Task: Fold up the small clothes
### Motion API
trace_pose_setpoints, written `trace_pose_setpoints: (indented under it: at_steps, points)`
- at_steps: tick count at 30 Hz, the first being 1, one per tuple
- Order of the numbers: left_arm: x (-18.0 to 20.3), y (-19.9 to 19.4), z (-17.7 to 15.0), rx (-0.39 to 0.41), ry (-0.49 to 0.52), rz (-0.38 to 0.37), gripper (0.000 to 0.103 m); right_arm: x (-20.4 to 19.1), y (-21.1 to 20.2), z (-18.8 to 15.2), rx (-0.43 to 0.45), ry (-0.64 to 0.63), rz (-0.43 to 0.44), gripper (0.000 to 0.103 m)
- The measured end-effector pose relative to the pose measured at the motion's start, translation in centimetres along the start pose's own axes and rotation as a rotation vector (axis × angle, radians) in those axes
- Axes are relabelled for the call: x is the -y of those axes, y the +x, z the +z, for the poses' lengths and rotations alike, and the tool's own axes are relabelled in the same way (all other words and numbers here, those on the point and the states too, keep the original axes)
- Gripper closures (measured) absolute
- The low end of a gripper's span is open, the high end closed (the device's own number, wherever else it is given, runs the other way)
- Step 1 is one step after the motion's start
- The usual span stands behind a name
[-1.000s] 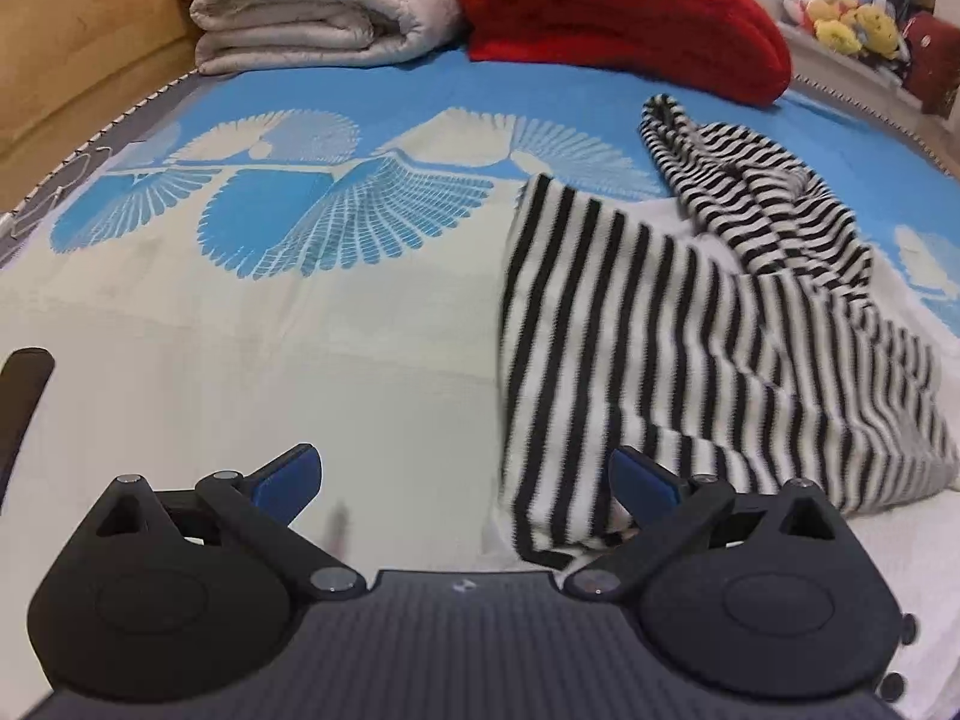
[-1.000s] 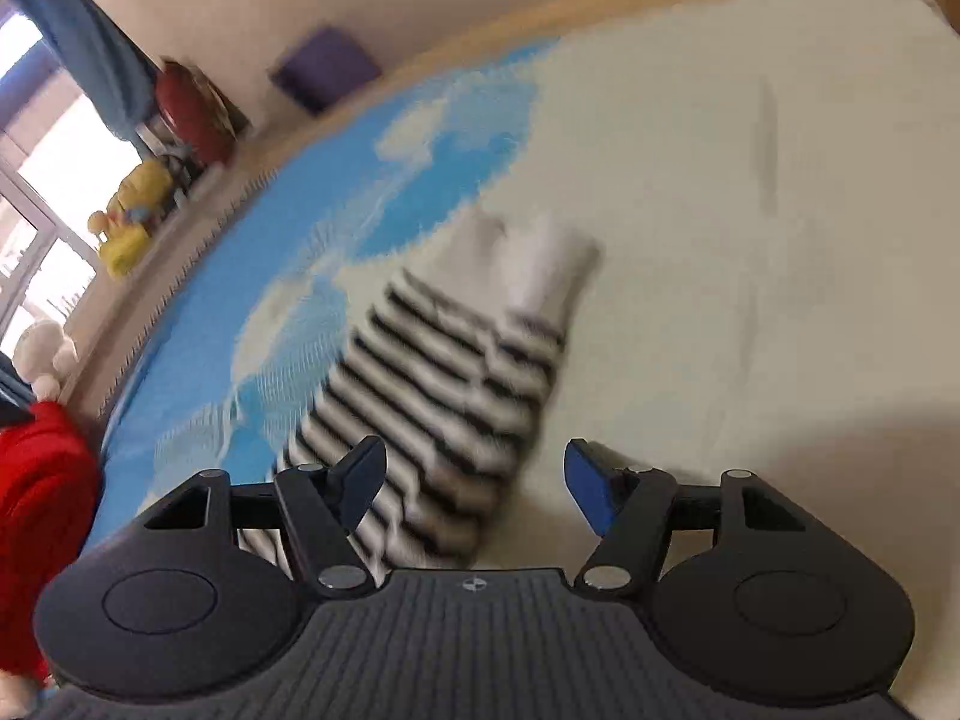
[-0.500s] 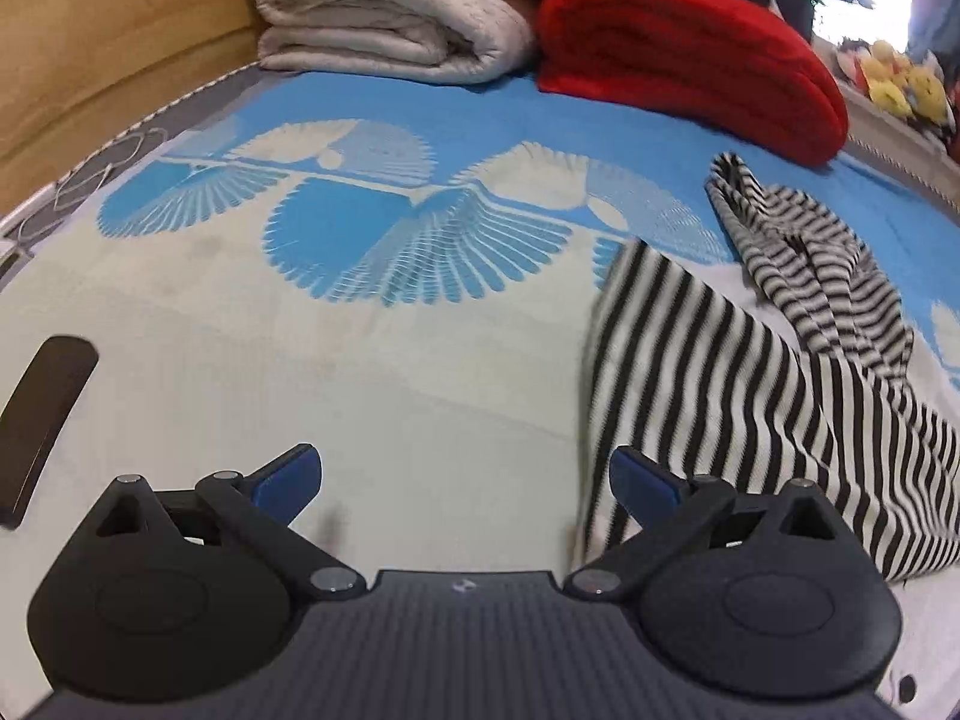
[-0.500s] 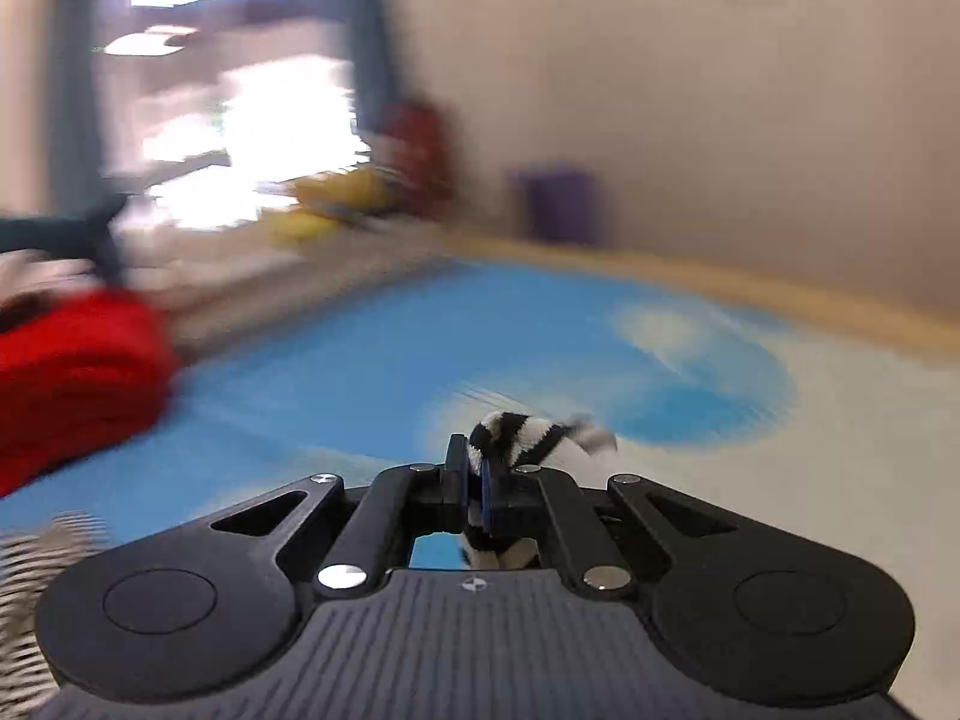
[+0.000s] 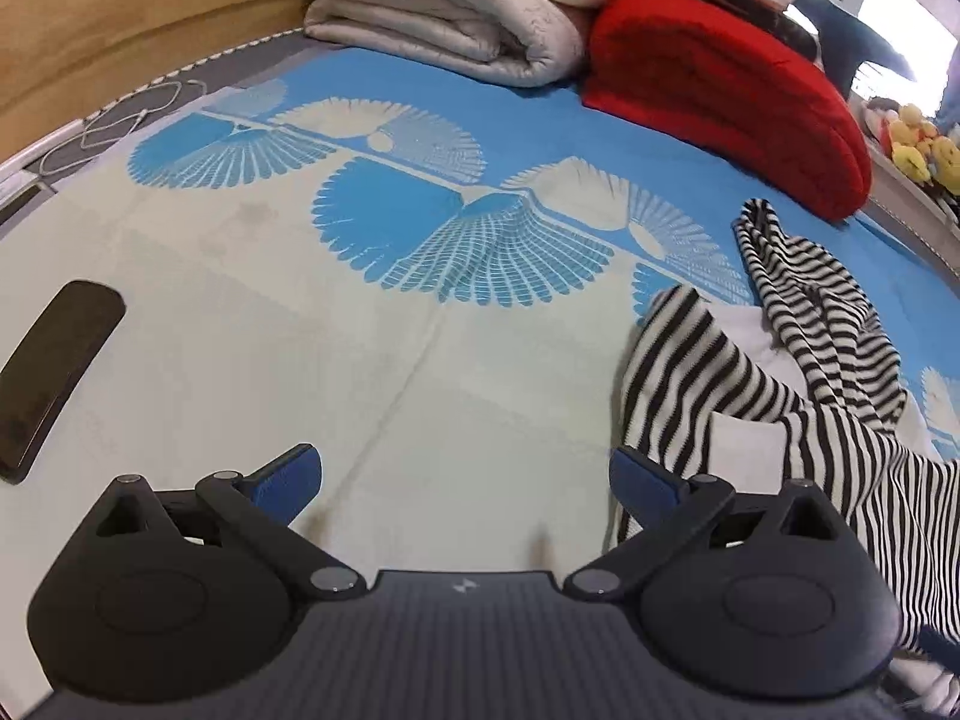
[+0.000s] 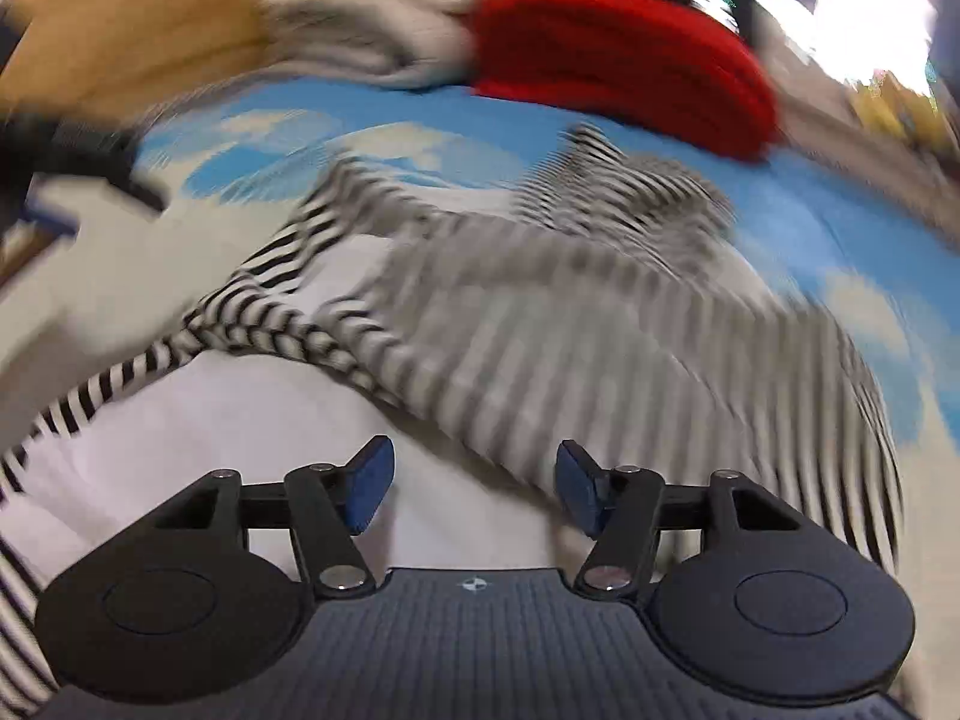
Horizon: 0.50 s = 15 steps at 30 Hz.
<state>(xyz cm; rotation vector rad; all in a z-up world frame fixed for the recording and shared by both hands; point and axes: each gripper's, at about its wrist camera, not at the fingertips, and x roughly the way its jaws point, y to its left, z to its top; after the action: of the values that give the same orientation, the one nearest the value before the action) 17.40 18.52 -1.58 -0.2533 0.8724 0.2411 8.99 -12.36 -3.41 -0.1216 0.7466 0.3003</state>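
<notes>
Striped garment (image 5: 798,396): rumpled on the bed (image 5: 372,372), right of the spread, empty left gripper (image 5: 465,477); right gripper (image 6: 474,489), jaws just opened with nothing between them, hangs over its white part; best flattened before an edge is pinched.

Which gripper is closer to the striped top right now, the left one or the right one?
Right. The right gripper hangs open directly over the striped top, cloth beneath its fingers. The left gripper is open over bare bedsheet, the top just off its right finger.
</notes>
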Motion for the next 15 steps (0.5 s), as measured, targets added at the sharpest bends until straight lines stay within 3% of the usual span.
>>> trace_pose_setpoints:
  at_steps: [4,7,9,11,13,15]
  points:
    - [1.6,0.2,-0.5,0.0,0.044,-0.011,0.001,4.7,-5.0,0.0,0.105,0.216,-0.114,0.038]
    - [3.6,0.4,-1.4,0.003,0.112,-0.011,0.001,8.3,-5.2,0.0,0.146,0.269,-0.229,0.039]
    - [4.9,0.6,-1.9,0.014,0.164,-0.011,0.001,9.7,-3.8,-0.7,0.083,0.243,-0.302,0.046]
    - [6.5,0.8,-2.5,0.036,0.229,-0.015,0.001,10.7,-1.5,-1.6,-0.036,0.229,-0.365,0.05]
    - [8.0,1.1,-2.9,0.063,0.295,-0.018,0.001,11.3,0.1,-2.3,-0.131,0.227,-0.36,0.052]
    - [9.7,1.7,-3.5,0.087,0.363,-0.032,0.001,11.1,1.1,-2.9,-0.163,0.182,-0.359,0.05]
